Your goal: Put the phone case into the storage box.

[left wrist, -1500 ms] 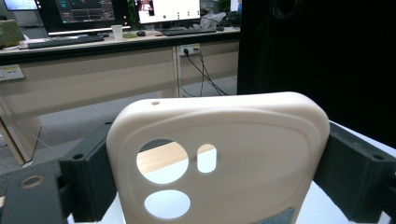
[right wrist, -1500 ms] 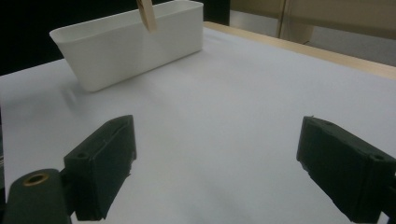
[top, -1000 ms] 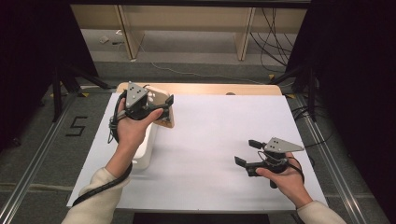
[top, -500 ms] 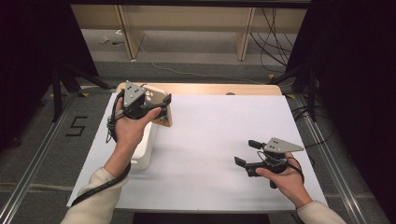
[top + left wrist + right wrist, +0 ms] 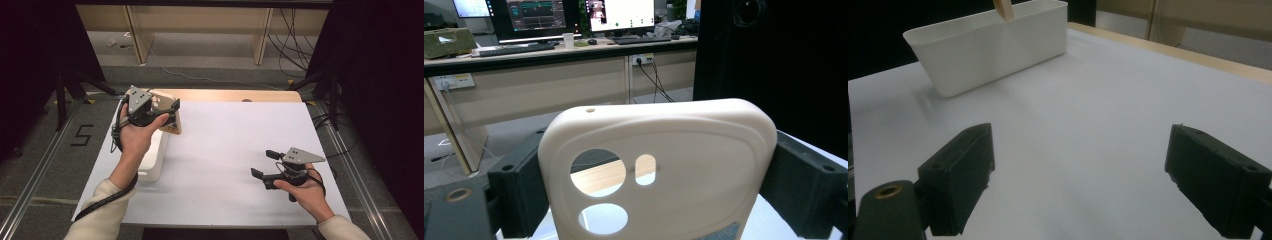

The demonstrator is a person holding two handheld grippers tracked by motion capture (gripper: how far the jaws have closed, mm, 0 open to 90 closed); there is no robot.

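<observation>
Phone case [image 5: 664,170] clamped in L hand-held gripper [image 5: 167,114].

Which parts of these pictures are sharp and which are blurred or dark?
Left gripper view: the phone case between the jaws is slightly soft, the desks behind sharper. Right gripper view: the white bin is mildly blurred and the paper shows a soft grey shadow. High view: the table is bright, the surroundings nearly black.

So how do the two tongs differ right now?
The left tongs are clamped on a cream phone case, held up above the white bin; the right tongs stand open with nothing between them, low over the white table. Both have black jaws and a grey plate on top.
</observation>
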